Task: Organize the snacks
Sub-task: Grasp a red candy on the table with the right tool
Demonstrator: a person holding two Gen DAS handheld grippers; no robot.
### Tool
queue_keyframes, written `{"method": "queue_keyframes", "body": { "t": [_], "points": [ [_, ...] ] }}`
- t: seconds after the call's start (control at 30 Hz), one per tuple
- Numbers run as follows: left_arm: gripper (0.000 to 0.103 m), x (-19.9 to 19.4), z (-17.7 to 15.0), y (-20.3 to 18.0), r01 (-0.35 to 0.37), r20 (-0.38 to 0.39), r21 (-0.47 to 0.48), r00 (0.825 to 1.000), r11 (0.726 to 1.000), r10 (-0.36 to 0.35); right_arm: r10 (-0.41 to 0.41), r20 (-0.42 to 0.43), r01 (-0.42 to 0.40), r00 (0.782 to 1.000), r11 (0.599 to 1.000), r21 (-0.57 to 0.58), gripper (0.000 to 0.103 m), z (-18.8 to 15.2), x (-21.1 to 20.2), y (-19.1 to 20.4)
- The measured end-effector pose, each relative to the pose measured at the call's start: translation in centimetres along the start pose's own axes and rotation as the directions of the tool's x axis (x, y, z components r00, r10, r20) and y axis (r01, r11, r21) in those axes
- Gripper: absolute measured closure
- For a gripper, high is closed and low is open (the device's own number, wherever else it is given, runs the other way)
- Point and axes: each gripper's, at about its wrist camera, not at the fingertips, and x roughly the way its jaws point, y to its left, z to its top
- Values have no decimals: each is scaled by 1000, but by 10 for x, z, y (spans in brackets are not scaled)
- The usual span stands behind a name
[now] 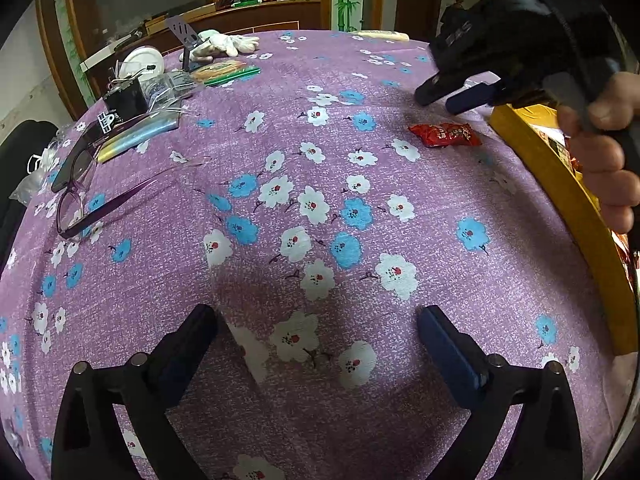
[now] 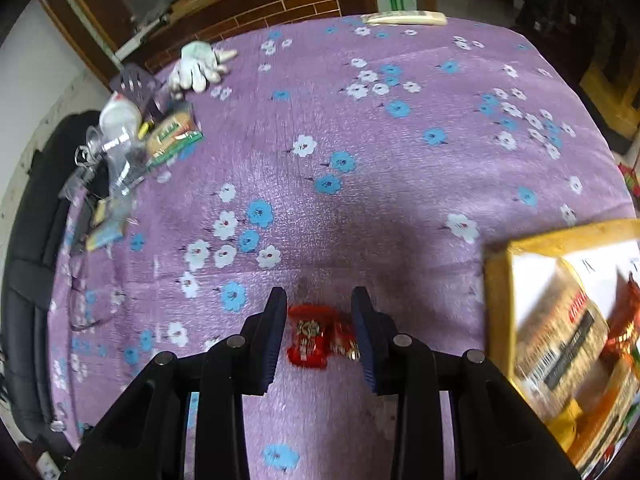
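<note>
A small red snack packet [image 1: 444, 134] lies on the purple flowered tablecloth [image 1: 280, 120] just left of a yellow-rimmed box [image 1: 560, 200]. My right gripper [image 1: 450, 94] hovers above the packet, jaws apart. In the right wrist view the packet [image 2: 316, 336] lies between the open fingers of my right gripper [image 2: 320, 304], apart from both pads. The box [image 2: 532, 248] at the right holds several snack packs [image 2: 560, 344]. My left gripper [image 1: 316, 320] is open and empty, low over bare cloth near the table's front.
Purple glasses [image 1: 80, 200], a phone and black items [image 1: 120, 100] lie along the left edge. A white glove [image 2: 196, 66], a green-and-orange snack pack [image 2: 172, 134] and a white cup [image 1: 142, 62] sit at the far left. A flat pale item [image 2: 404, 19] lies at the far edge.
</note>
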Motion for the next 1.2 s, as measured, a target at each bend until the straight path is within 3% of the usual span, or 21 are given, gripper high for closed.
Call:
{"method": "queue_keyframes", "body": {
  "t": [0.17,0.23,0.3,0.33,0.4,0.57,0.9,1.0,1.2],
  "points": [
    [0,0,0,0,1,0,-2,1000,1000,-1,-9,-55,7,998,999,-33,71,-14,11,3],
    [0,0,0,0,1,0,-2,1000,1000,-1,29,-94,-33,995,999,-38,71,-30,8,5],
    [0,0,0,0,2,0,-2,1000,1000,-2,133,-143,-137,981,990,-14,71,-52,-3,7],
    [0,0,0,1,3,0,-3,1000,1000,-3,226,-164,-228,960,974,9,71,-65,-13,7],
    [0,0,0,1,3,0,-4,1000,1000,-3,282,-144,-282,948,959,24,71,-77,-29,4],
    [0,0,0,0,3,0,-7,1000,1000,-3,189,-48,-189,981,982,3,71,-79,-49,-12],
    [0,0,0,1,5,0,-8,1000,1000,-5,222,-109,-233,969,967,-99,71,-107,-34,6],
    [0,0,0,1,6,0,-8,1000,1000,-6,178,-150,-197,973,973,-123,71,-114,-23,12],
    [0,0,0,1,6,0,-9,1000,1000,-6,167,-181,-198,969,965,-170,71,-139,-32,14]
  ]
}}
